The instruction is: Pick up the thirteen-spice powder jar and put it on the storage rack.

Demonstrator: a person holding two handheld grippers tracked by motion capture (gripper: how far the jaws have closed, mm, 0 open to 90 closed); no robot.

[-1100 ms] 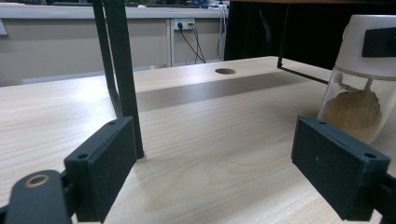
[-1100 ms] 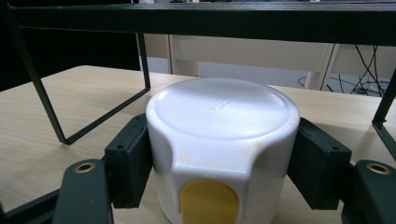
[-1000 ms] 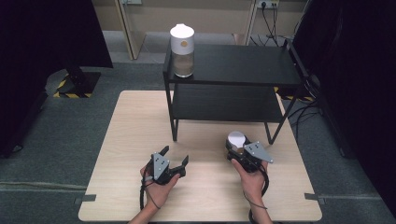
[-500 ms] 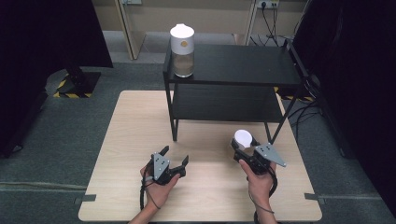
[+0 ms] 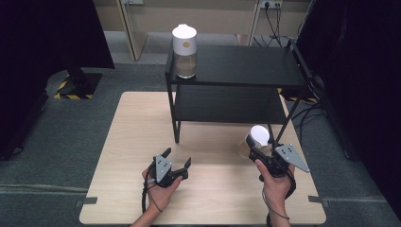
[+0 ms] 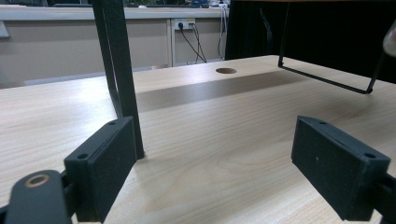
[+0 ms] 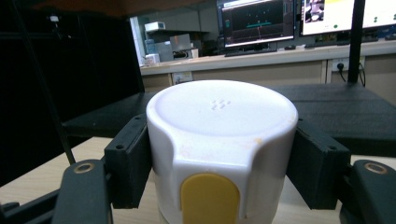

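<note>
A clear jar with a white lid and a yellow tab point(image 5: 258, 137) point(image 7: 222, 140) hangs just above the table, near the shelf's front right leg. My right gripper point(image 5: 254, 147) point(image 7: 222, 161) is shut on it, one pad on each side of the lid. A second jar of the same kind point(image 5: 184, 51) stands on the left end of the top board of the black shelf point(image 5: 246, 66). My left gripper point(image 5: 177, 157) point(image 6: 219, 168) rests open at the table's front, with nothing between its pads point(image 6: 105, 163).
The two-tier black shelf takes up the far half of the wooden table point(image 5: 137, 123); its front left leg point(image 6: 116, 70) stands just ahead of my left gripper. The lower board point(image 7: 355, 112) lies behind the held jar. A cable hole point(image 6: 226, 71) sits under the shelf.
My right gripper has carried the jar to the right and slightly up, toward the shelf's front right leg. The left gripper has stayed where it was.
</note>
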